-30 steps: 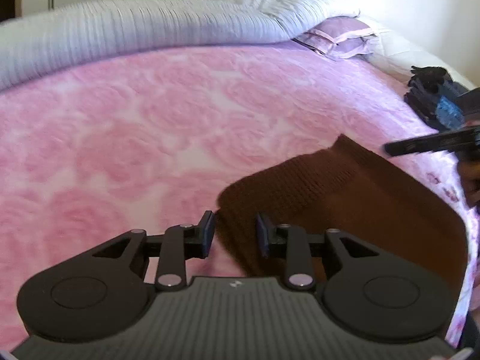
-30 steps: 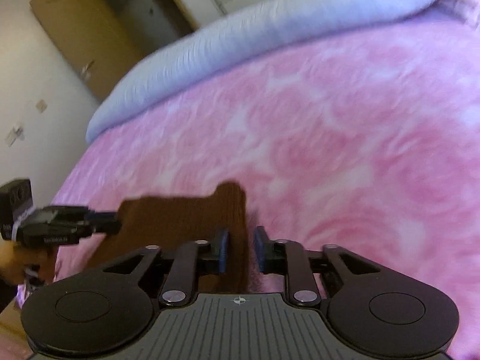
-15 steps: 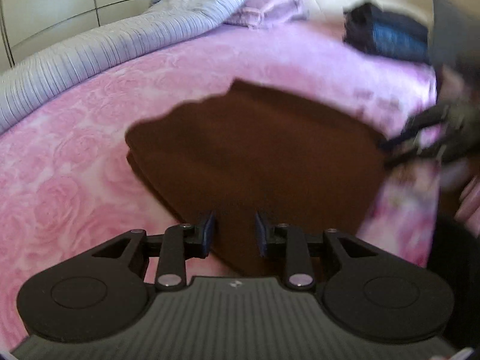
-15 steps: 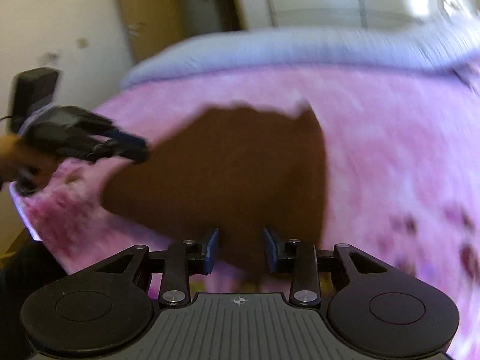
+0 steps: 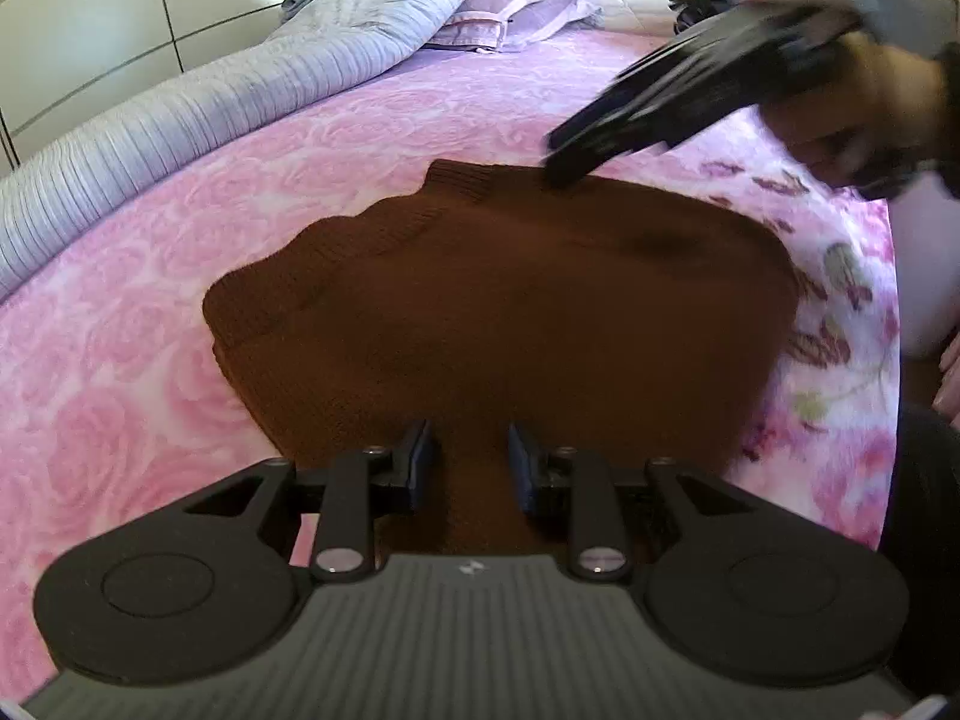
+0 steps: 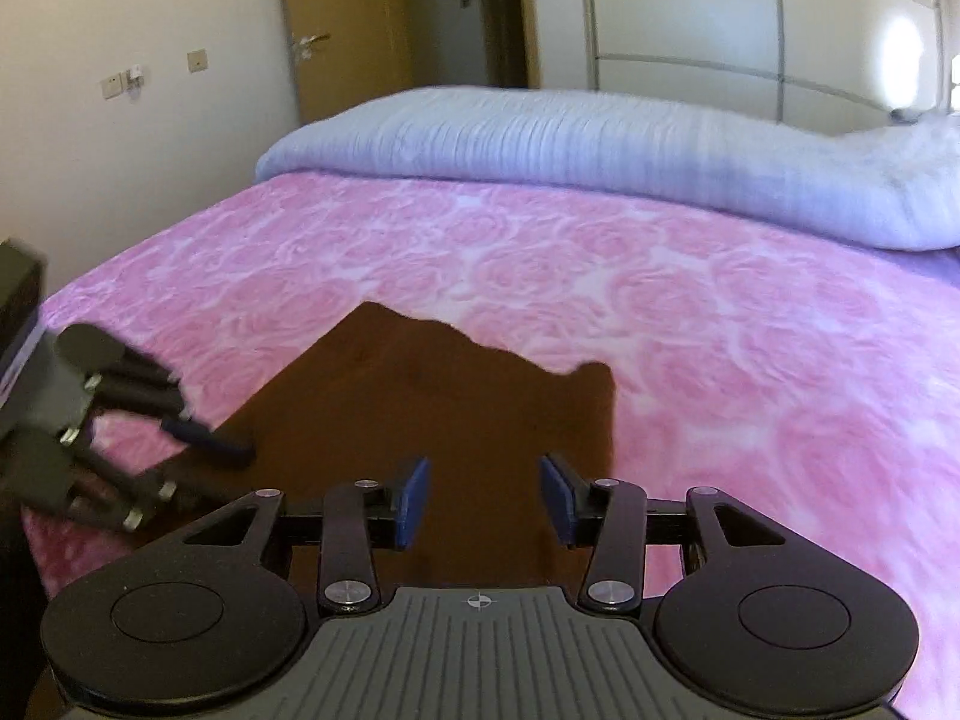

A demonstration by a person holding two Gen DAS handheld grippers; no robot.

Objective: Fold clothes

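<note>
Here's the brown knit sweater [image 5: 510, 312], lying folded into a compact stack on the pink rose-patterned bedspread [image 5: 150, 312], close to the near edge of the bed. Ribbed cuff or collar edges show along its far-left side in the left wrist view, layered one over another.

The left gripper [image 5: 468, 462] sits low over the near edge of the sweater — fingers spread apart, brown knit showing in the gap between them, nothing pinched. From the right wrist view that same gripper [image 6: 210, 450] comes in from the left, its blue-padded tips at the sweater's left edge; it's blurred, so whether the tips touch the fabric I can't tell.

Over to the right gripper [image 6: 483, 498] — wide open, blue pads [image 6: 414, 495] well apart, poised above the near part of the sweater with only cloth beneath the gap. In the left wrist view it [image 5: 576, 150] appears at upper right, a dark motion-smeared shape angled down toward the sweater's far edge near the ribbed collar, the person's hand [image 5: 852, 102] wrapped around it.

Beyond the sweater, a rolled lilac-grey duvet [image 6: 600, 150] runs along the far side of the bed, with lilac pillows [image 5: 516, 12] by the head end. A wooden door [image 6: 342, 30] and white wardrobe panels [image 6: 720, 18] stand behind.
</note>
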